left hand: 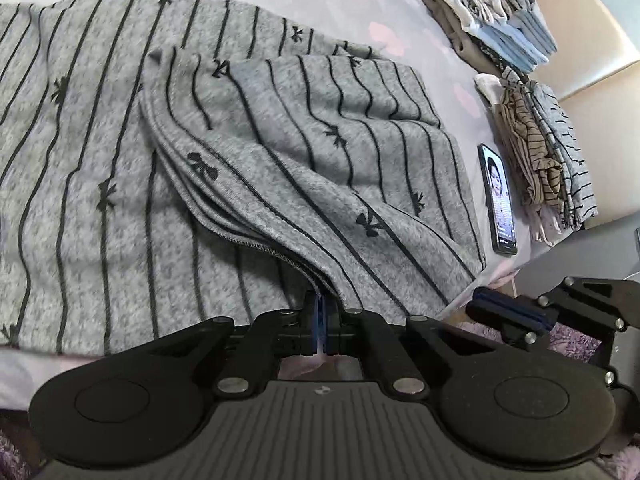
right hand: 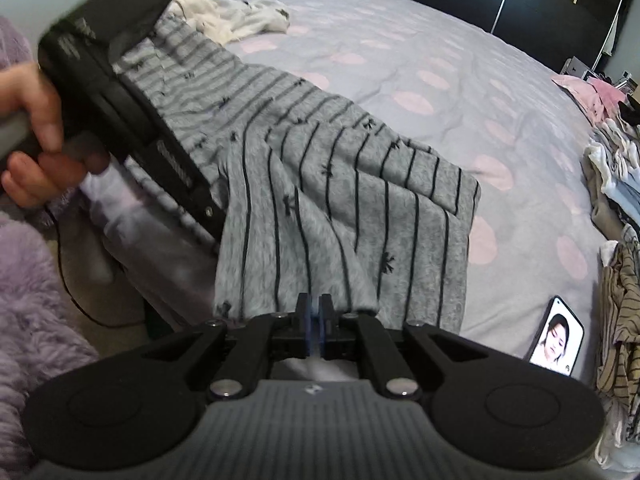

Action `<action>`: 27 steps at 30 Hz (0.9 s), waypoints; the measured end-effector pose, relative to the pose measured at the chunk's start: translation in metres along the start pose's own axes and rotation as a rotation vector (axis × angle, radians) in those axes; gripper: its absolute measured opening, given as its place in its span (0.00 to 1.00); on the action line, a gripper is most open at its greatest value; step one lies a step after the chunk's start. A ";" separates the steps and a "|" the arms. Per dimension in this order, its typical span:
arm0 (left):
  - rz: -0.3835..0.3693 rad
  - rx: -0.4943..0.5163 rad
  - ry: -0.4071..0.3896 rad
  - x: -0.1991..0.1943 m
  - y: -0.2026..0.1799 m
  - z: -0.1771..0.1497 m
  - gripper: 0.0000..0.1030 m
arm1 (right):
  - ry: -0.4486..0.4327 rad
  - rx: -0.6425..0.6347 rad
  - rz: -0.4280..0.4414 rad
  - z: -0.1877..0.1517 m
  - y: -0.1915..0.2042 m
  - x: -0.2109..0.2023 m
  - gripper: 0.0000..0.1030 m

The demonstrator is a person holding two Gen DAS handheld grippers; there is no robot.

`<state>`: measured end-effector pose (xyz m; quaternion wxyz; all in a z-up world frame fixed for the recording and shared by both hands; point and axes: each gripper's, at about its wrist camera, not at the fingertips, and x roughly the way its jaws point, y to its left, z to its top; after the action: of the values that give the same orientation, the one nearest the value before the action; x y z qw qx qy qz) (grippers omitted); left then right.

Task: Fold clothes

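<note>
A grey garment with thin black stripes and small bows (left hand: 120, 140) lies spread on the bed, its right part folded over itself (left hand: 320, 152). My left gripper (left hand: 321, 308) is shut on the folded edge near the bed's front edge. In the right wrist view the same garment (right hand: 320, 208) drapes toward me. My right gripper (right hand: 315, 312) is shut on its near hem. The left gripper's body shows in the right wrist view (right hand: 120, 92), held by a hand, at the garment's left side. The right gripper shows at the right of the left wrist view (left hand: 516, 312).
The bed has a lilac cover with pink spots (right hand: 400, 60). A phone with a lit screen (left hand: 498, 200) (right hand: 556, 338) lies near the front edge. Stacks of folded clothes (left hand: 544, 152) (left hand: 492, 12) stand at the right. White clothes (right hand: 236, 20) lie at the far left.
</note>
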<state>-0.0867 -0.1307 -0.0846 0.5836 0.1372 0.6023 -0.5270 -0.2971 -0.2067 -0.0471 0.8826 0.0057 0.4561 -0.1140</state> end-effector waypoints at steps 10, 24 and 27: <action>-0.022 -0.036 -0.039 -0.019 0.010 -0.010 0.34 | 0.021 0.126 0.080 0.009 -0.001 0.031 0.11; -0.082 -0.132 -0.120 -0.001 0.020 0.001 0.45 | 0.010 0.106 0.064 0.013 0.003 0.041 0.21; -0.090 -0.136 -0.132 0.008 0.023 0.004 0.27 | 0.003 0.110 0.073 0.012 0.001 0.040 0.22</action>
<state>-0.0690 -0.1279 -0.1010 0.6058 0.0354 0.6025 -0.5184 -0.2645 -0.2146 -0.0725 0.8839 0.0712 0.4498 -0.1065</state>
